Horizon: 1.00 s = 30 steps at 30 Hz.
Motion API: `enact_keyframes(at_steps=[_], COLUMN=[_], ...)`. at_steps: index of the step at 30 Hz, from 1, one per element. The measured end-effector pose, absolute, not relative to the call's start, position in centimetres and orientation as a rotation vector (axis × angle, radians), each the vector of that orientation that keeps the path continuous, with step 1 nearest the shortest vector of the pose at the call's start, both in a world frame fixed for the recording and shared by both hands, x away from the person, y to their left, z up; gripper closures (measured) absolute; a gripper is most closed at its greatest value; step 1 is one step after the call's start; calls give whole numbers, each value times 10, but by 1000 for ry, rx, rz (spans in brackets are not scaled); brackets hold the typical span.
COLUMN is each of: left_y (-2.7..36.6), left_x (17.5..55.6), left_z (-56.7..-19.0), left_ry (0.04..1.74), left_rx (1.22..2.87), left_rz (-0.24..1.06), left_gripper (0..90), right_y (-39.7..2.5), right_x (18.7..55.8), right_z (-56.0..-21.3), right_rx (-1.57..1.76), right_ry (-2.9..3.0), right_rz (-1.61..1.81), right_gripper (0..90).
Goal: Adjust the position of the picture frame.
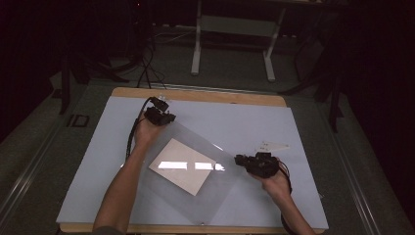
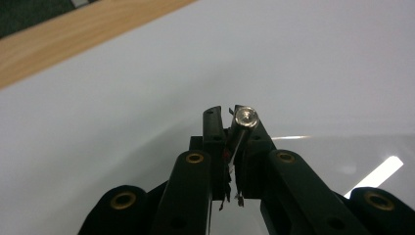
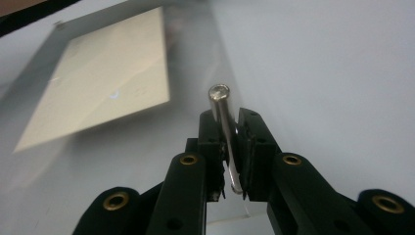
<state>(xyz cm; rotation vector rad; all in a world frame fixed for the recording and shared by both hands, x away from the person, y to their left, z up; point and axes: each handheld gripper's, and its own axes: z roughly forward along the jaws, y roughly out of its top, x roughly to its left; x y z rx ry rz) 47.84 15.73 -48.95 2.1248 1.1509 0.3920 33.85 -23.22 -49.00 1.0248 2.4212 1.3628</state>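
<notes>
Clear plastic sheet point(image 1: 195, 181) lies w/ a cream paper point(image 1: 182, 165) under it, on a pale blue surface point(image 1: 303, 132). Left tongs point(image 1: 164, 116) at sheet's far corner, jaws closed on a small metal pin point(image 2: 243, 122) at the sheet edge. Right tongs point(image 1: 241, 160) at sheet's right corner, jaws clamped on another metal pin point(image 3: 221, 110). Paper sits mid-sheet, between both tongs. Wooden edge point(image 2: 73, 34) borders the surface.

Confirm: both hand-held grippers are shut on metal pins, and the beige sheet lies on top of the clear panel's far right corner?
Not quite. The beige sheet lies at the middle of the clear panel, as the high view shows. Left hand-held gripper and right hand-held gripper each clamp a metal pin.
</notes>
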Motion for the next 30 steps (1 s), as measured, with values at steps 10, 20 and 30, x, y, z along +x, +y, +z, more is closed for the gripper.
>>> enact_keyframes(at_steps=[10,20,30], left_y=[185,194,192], left_x=[469,462,464], left_z=[-487,-486,-494], left_ry=[1211,1241,1283], left_rx=[2124,2112,2115], left_rz=[366,340,333], left_gripper=[853,851,848], right_y=[-227,-223,-220], right_x=[396,440,467], right_z=[-479,-470,-478], right_rx=[1016,1063,1113], right_ry=[2453,2452,2474], right_rz=[1276,1232,1158], right_gripper=[815,814,815])
